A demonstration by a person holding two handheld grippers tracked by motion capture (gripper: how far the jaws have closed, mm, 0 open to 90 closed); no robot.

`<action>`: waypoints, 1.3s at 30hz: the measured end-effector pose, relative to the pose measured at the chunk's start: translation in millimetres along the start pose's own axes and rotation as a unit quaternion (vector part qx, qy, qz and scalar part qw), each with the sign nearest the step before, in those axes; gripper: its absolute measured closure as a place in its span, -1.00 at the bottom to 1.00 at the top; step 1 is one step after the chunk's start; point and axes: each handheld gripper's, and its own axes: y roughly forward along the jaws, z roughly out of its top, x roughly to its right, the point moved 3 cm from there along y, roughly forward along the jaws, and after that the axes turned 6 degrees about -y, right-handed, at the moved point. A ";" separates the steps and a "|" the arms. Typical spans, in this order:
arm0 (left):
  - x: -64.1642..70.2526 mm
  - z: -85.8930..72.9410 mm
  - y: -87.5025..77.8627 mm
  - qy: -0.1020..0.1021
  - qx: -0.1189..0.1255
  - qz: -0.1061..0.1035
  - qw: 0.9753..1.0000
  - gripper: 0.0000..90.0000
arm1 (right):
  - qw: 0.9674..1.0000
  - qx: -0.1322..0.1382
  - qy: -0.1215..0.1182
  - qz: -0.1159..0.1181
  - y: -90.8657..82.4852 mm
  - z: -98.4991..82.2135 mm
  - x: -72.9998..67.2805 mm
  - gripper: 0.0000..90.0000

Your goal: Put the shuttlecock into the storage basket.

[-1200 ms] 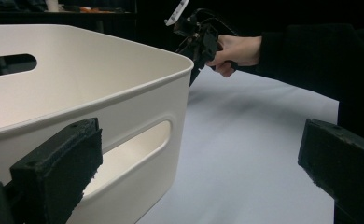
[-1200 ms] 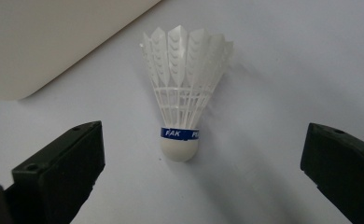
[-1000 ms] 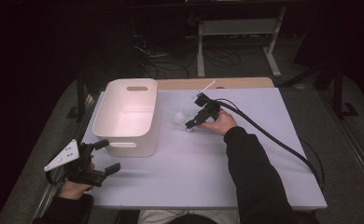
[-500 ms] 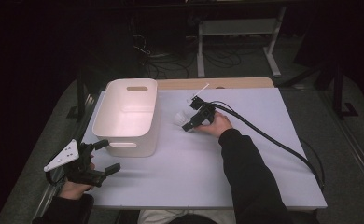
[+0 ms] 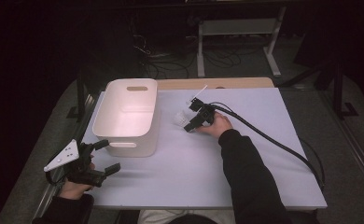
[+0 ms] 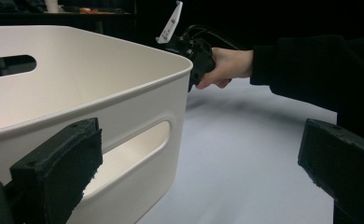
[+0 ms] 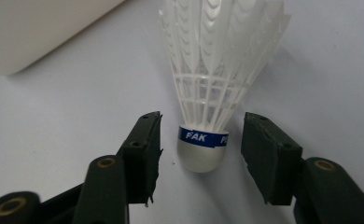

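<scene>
The shuttlecock (image 7: 220, 70) lies on the white bench (image 5: 245, 158), its cork base between the jaws of my right hand-held gripper (image 7: 201, 154), feathers pointing to 12 o'clock. The jaws stand apart on either side of the cork, not touching it. My left hand-held gripper (image 5: 103, 156) rests released at the bin's (image 5: 124, 116) 7 o'clock corner, holding nothing.

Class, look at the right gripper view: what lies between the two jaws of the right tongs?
The shuttlecock: its white cork base sits between the open jaws of the right tongs, a gap on each side, feathers pointing away, lying on the white table.
</scene>
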 end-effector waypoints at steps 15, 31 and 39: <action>0.2 0.0 0.0 0.000 0.001 0.000 1.000 -1.00 | 1.000 0.007 -0.003 0.004 -7.0 1.9 -3.2 0.42; 0.4 0.0 0.0 -0.001 0.001 0.000 1.000 -1.00 | 1.000 0.027 -0.005 0.007 -25.8 6.3 -10.6 0.43; 0.4 0.0 0.1 -0.001 0.001 0.000 1.000 -1.00 | 0.999 0.035 -0.008 0.000 -39.7 8.8 -15.5 0.43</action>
